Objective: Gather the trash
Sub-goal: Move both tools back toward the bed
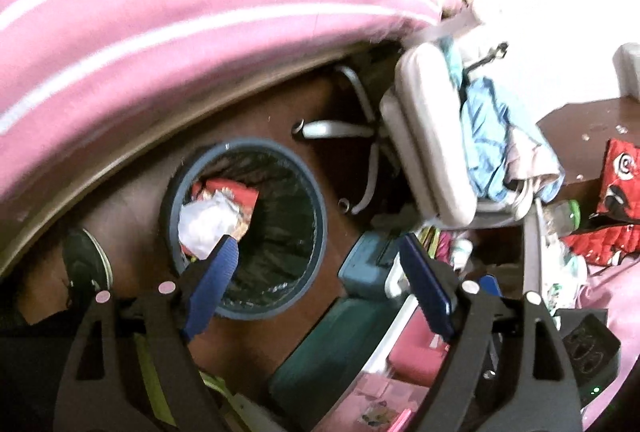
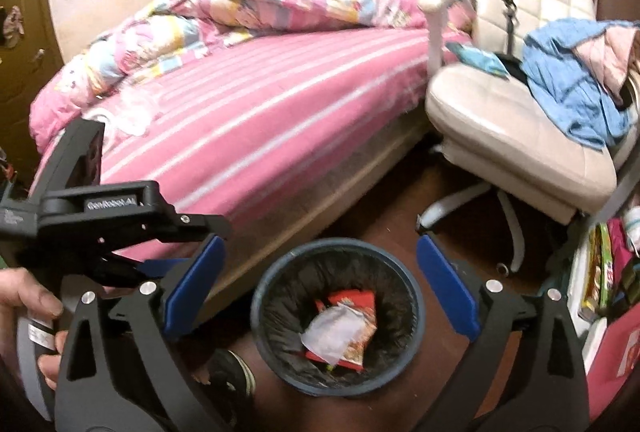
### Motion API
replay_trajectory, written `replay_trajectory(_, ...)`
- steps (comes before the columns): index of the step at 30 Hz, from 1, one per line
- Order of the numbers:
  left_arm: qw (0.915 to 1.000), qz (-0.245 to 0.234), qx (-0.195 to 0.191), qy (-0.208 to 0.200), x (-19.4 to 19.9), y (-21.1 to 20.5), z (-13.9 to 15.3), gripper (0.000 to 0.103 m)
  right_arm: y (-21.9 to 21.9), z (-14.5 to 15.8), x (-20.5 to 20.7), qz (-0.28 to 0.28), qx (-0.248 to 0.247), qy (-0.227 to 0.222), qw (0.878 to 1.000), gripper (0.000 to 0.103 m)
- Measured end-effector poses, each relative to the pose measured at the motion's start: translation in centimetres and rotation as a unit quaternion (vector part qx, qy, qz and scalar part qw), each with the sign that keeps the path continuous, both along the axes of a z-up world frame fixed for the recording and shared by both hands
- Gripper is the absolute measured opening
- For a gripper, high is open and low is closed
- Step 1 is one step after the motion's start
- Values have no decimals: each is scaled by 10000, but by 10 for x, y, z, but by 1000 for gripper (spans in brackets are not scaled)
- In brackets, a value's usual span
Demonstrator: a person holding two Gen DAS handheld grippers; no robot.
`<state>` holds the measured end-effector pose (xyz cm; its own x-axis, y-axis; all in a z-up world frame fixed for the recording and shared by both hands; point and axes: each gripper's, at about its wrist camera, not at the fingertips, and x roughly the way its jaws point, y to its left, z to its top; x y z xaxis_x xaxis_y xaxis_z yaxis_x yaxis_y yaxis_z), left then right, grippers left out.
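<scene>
Both grippers hang over the round blue-rimmed trash bin lined with a black bag point(image 2: 337, 316), which sits on the dark brown floor point(image 2: 400, 216) just beside the edge of the pink striped bed point(image 2: 260, 100). Left gripper point(image 1: 316, 272) and right gripper point(image 2: 320, 284) both have their blue-padded fingers spread wide with nothing between them. The crumpled white paper point(image 2: 332, 332) and red snack wrappers point(image 2: 352, 302) lie inside the bin, with a cream office chair point(image 2: 512, 136) piled with blue clothes near it
</scene>
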<state>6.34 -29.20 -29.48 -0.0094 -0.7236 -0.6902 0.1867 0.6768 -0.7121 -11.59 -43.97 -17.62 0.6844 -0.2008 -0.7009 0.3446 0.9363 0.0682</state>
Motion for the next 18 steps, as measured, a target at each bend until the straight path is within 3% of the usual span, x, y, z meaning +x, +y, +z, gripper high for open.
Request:
replay_trajectory(4,9992,284,-259,-63,5,25,18,81,21,23,14,264,-72,-179,9995,97)
replay_trajectory(9,9963,502,-531,-452,9,62,55,82,44,47,34,606,186,-350,9974,97)
replay_trajectory(18,9870,1198,-685,-830,22,147,87,85,112,72,77,1478,105,-445,9880,97)
